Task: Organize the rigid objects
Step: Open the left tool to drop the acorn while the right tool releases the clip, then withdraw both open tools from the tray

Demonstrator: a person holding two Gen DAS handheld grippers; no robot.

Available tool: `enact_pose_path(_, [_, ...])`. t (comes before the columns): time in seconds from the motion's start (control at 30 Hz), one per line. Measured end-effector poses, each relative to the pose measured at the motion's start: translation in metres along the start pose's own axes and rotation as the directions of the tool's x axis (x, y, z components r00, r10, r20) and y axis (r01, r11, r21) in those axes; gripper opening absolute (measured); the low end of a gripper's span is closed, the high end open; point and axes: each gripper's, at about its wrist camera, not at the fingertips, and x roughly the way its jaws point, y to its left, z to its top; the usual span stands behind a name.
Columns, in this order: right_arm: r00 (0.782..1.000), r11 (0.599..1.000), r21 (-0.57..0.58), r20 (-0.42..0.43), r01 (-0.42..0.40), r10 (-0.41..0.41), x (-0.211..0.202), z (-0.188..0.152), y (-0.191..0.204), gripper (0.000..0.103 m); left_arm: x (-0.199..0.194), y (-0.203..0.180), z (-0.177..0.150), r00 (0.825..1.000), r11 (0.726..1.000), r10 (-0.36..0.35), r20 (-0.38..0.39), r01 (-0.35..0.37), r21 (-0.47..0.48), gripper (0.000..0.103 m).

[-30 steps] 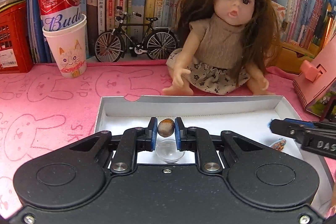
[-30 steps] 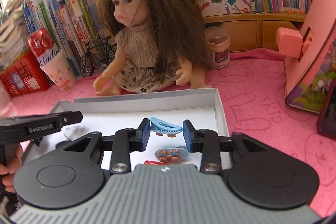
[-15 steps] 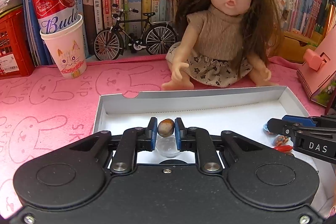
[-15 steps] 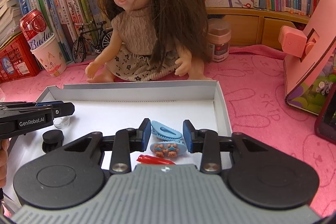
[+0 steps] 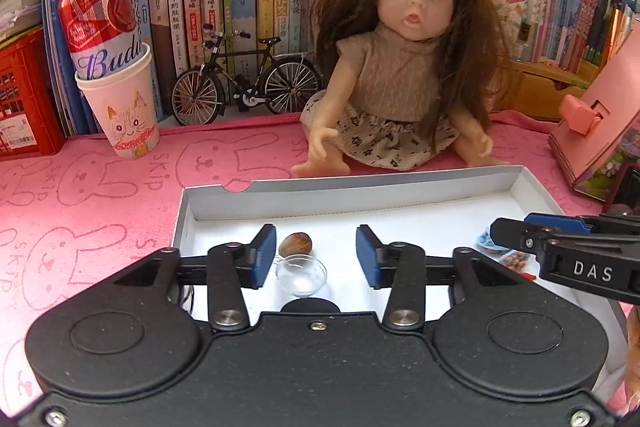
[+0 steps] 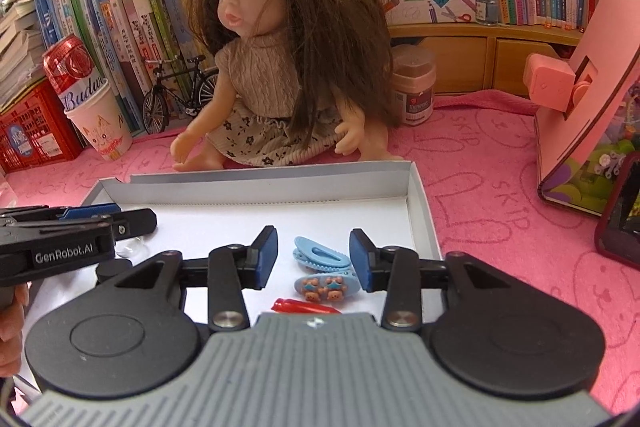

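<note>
Left hand-held gripper open over box holding nut.

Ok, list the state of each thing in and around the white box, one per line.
left gripper: jaws just opened, nothing gripped
brown stone: lying loose in the box
glass dish: upright, empty
right gripper: jaws just opened
blue hair clip: lying released
white box: open
beer can: tilted in paper cup

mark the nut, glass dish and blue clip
nut (image 5: pixel 295 243), left wrist view, middle of its brown shell.
glass dish (image 5: pixel 301 274), left wrist view, centre of the clear bowl.
blue clip (image 6: pixel 320 257), right wrist view, on its top face.
</note>
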Motion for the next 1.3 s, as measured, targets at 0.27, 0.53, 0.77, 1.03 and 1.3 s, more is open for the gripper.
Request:
enact_pose_path(0.27, [0.999, 1.0, 0.001, 0.043, 0.006, -0.006, -0.027, -0.002, 0.004, 0.067, -0.029, -0.004, -0.005, 1.0, 1.0, 0.002, 0.024, -0.002, -0.007, 0.055])
enact_pose_path(0.53, [0.995, 1.0, -0.013, 0.097, 0.019, -0.018, -0.061, -0.015, 0.013, 0.085, -0.071, -0.009, -0.023, 0.997, 1.0, 0.004, 0.074, -0.004, 0.0, 0.065])
enact_pose_path(0.77, [0.99, 0.999, -0.028, 0.135, 0.031, -0.027, -0.094, -0.034, 0.021, 0.088, -0.107, -0.014, -0.047, 0.994, 1.0, 0.014, 0.107, -0.015, 0.01, 0.069])
enact_pose_path(1.03, [0.987, 0.999, -0.026, 0.159, 0.035, -0.03, -0.12, -0.057, 0.026, 0.092, -0.141, -0.018, -0.076, 0.991, 0.999, 0.03, 0.131, -0.032, 0.016, 0.074])
enact_pose_path(1.3, [0.984, 0.999, -0.019, 0.177, 0.04, -0.036, -0.139, -0.082, 0.025, 0.097, -0.162, -0.021, -0.105, 0.989, 0.999, 0.032, 0.141, -0.033, 0.0, 0.076])
